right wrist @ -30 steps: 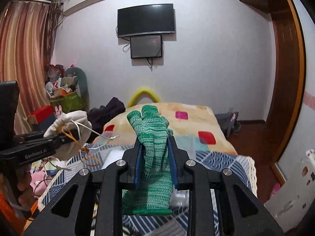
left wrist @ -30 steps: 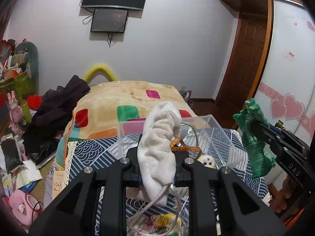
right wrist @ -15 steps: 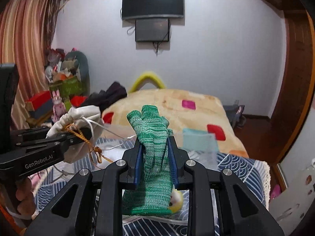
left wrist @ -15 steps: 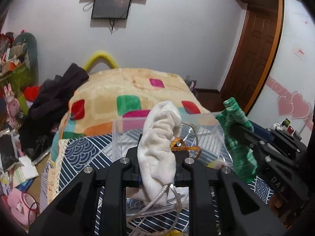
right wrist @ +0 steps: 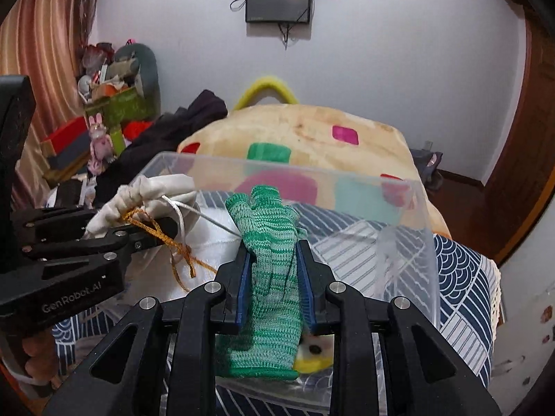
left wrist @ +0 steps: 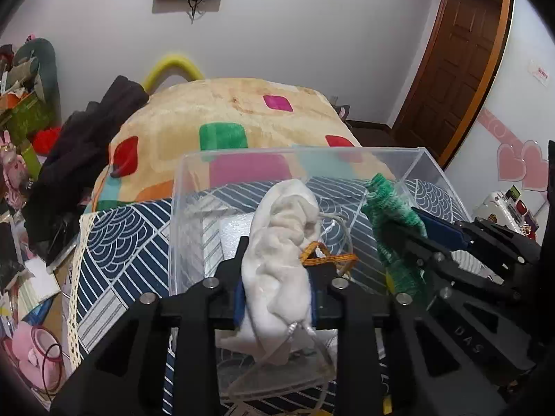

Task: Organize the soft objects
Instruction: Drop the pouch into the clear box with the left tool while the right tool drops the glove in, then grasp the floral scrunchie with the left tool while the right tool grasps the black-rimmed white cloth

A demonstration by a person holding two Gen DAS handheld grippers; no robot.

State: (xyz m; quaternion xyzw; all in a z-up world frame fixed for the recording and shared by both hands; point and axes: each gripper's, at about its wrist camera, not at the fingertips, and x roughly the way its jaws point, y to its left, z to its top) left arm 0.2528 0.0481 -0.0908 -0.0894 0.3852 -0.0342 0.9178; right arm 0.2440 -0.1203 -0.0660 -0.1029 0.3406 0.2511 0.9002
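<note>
Over the clear bin (left wrist: 350, 154), at 12 o'clock from both cameras: left tongs (left wrist: 275, 298) clamp the white drawstring pouch (left wrist: 281, 242), right tongs (right wrist: 274, 287) clamp the green glove (right wrist: 269, 260), likely both poised for dropping in. A yellow toy (right wrist: 314, 353), possibly plush, lies below, on the bed (left wrist: 114, 232).

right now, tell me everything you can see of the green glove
The green glove is a knit work glove, striped in darker and lighter green, and looks soft and stretchy. It stands roughly upright, fingers up and cuff hanging below, pinched across its middle between the blue pads of the right gripper. It is held above the open clear plastic box, beside the white drawstring pouch in the left gripper. A yellow toy shows partly just behind its cuff.
</note>
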